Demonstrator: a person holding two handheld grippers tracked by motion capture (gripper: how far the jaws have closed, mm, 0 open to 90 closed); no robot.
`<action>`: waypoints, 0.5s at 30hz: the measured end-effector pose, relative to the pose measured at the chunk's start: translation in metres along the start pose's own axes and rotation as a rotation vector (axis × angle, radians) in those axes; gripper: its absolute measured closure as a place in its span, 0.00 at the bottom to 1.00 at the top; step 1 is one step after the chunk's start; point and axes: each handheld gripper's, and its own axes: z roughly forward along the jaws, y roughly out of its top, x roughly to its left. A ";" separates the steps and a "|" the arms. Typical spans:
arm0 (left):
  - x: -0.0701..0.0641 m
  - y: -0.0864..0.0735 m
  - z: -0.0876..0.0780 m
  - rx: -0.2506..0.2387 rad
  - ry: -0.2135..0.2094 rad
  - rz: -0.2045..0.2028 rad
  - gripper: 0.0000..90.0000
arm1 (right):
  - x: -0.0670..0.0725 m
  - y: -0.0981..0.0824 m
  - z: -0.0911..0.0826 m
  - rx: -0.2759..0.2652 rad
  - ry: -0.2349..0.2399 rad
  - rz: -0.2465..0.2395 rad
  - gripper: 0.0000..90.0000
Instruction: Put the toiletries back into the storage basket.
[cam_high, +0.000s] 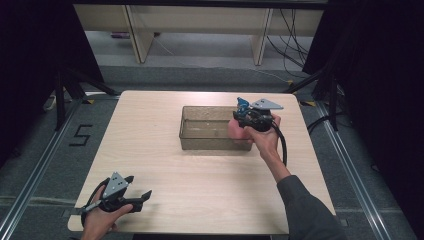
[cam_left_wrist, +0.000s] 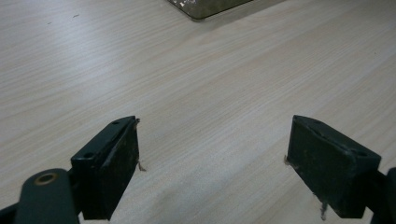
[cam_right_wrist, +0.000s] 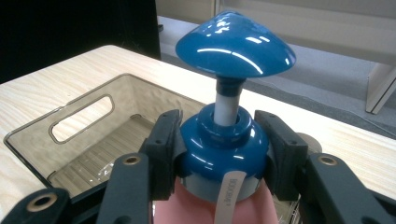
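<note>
Right claw (cam_right_wrist: 219, 154) grips pump bottle (cam_right_wrist: 224, 140) above bin (cam_high: 192, 137).

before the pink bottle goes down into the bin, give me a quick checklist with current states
1. Right gripper closed on the pump bottle at its blue collar: ok.
2. Bottle over the clear bin: at its right end; fully inside the rim, cannot tell.
3. Bin floor free of objects: ok where visible; part hidden by the bottle and hand.
4. Left gripper out of the way: ok, open, near the table front left corner.
5. Paper tag hanging off the collar might snag: cannot tell.
</note>
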 end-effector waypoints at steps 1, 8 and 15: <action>0.000 0.000 0.000 -0.004 0.000 -0.004 0.18 | 0.001 0.000 -0.001 0.008 -0.007 0.009 0.60; 0.000 0.000 -0.001 -0.002 0.001 -0.001 0.18 | 0.001 -0.006 0.005 0.006 0.003 0.012 0.60; 0.000 0.000 -0.001 -0.002 0.001 0.000 0.18 | -0.001 -0.014 0.007 0.020 -0.006 0.000 0.60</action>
